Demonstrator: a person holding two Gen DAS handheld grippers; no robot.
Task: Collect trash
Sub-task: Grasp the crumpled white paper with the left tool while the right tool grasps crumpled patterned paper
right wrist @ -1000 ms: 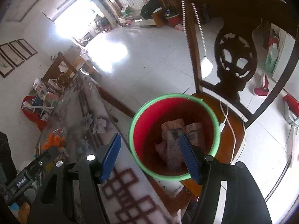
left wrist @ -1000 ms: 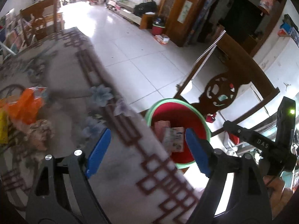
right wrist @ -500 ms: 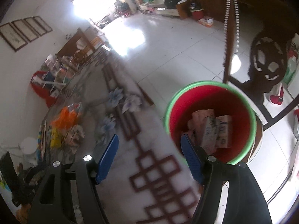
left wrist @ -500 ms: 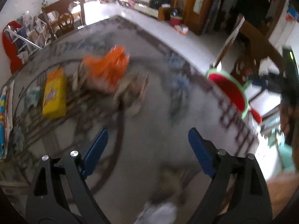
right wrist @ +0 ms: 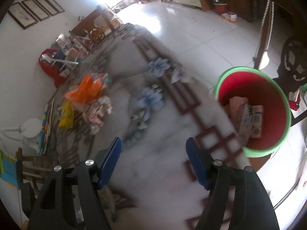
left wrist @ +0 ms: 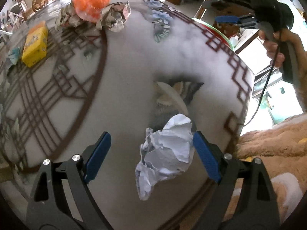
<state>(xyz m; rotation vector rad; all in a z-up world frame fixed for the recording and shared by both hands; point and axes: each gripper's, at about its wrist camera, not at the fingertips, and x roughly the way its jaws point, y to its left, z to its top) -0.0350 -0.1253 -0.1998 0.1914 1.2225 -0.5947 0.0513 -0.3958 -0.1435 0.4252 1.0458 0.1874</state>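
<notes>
left wrist view, left tool: the left tool pointed down at the surface with its blue pads wide apart; its jaws had just been opening further.
left wrist view, white paper: a crumpled ball of white paper lay on the surface between the pads, close to the right one, with a clear gap to the left one; neither pad pressed on it.
left wrist view, surface: a round glossy surface with a grey cloud print and brown lattice border carried all the trash.
left wrist view, far trash: a crumpled orange plastic bag sat on scrunched printed paper wrappers at the far edge; a yellow rectangular packet lay well to their left.
left wrist view, right tool: the right tool hung above the far right rim, held in a hand; a fuzzy tan sleeve lay at the right.
right wrist view, right tool: its blue pads stood apart with nothing between them; its jaws had just been opening.
right wrist view, bucket: a red plastic bucket with a green rim stood beside the surface's edge, on a dark wooden chair, with pink printed packets inside.
right wrist view, far trash: the orange bag, wrappers and yellow packet lay blurred, well beyond the tool.
</notes>
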